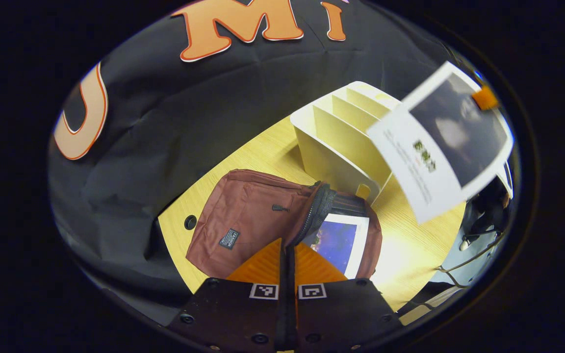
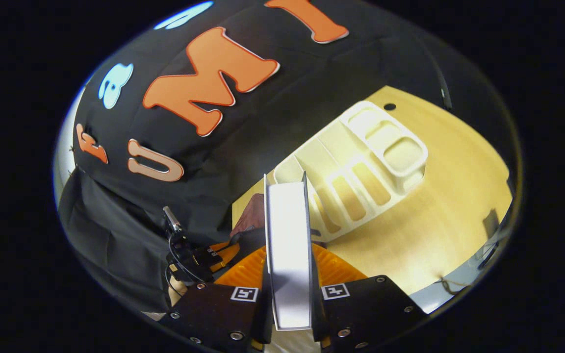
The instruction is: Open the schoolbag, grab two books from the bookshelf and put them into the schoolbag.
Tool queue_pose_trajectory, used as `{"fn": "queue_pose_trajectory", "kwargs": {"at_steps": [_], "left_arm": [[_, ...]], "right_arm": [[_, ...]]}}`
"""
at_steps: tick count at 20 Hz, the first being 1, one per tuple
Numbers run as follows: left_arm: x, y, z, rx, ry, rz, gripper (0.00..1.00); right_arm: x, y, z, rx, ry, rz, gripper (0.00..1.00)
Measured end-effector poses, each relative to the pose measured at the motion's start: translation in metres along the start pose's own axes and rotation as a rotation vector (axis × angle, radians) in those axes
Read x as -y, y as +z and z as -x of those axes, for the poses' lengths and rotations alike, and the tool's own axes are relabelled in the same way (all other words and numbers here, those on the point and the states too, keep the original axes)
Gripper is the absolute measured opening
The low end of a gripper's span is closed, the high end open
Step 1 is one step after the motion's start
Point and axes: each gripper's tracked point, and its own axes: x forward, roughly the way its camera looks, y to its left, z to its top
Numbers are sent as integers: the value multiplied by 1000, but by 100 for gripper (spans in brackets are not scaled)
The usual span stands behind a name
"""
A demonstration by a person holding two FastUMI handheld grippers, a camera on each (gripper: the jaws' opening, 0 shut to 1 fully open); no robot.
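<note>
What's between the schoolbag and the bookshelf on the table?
Only bare table: in the left gripper view, the schoolbag lies just in front of the bookshelf, a narrow strip of wood between them.

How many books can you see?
2. One book lies inside the open schoolbag. The other book is gripped by the right gripper, in the air beside the bookshelf. More could be hidden deeper in the bag.

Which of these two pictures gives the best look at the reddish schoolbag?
The left gripper view. There the schoolbag lies on the table, its flap held up and a book inside. The right gripper view gives just a reddish sliver of it behind the held book.
</note>
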Motion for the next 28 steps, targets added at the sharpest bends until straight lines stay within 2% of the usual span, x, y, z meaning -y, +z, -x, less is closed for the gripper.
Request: {"fn": "queue_pose_trajectory", "kwargs": {"at_steps": [3, 7, 11, 13, 15, 21, 28], "left_arm": [[5, 1, 1, -1, -6, 2, 1], [4, 6, 7, 4, 10, -19, 1], [8, 12, 18, 10, 19, -45, 1], [10, 18, 23, 17, 17, -46, 1], [10, 25, 27, 29, 26, -57, 1], [24, 39, 39, 59, 28, -104, 1], [31, 37, 42, 56, 15, -119, 1]], "right_arm": [[16, -40, -37, -3, 79, -140, 32], [26, -78, -89, -39, 115, -264, 32], [29, -94, -133, -45, 148, -340, 33], [25, -97, -150, -30, 190, -382, 32], [19, -108, -170, -18, 216, -382, 32], [-8, -115, -225, -8, 254, -412, 32], [-18, -89, -263, 147, 237, -483, 32]]}}
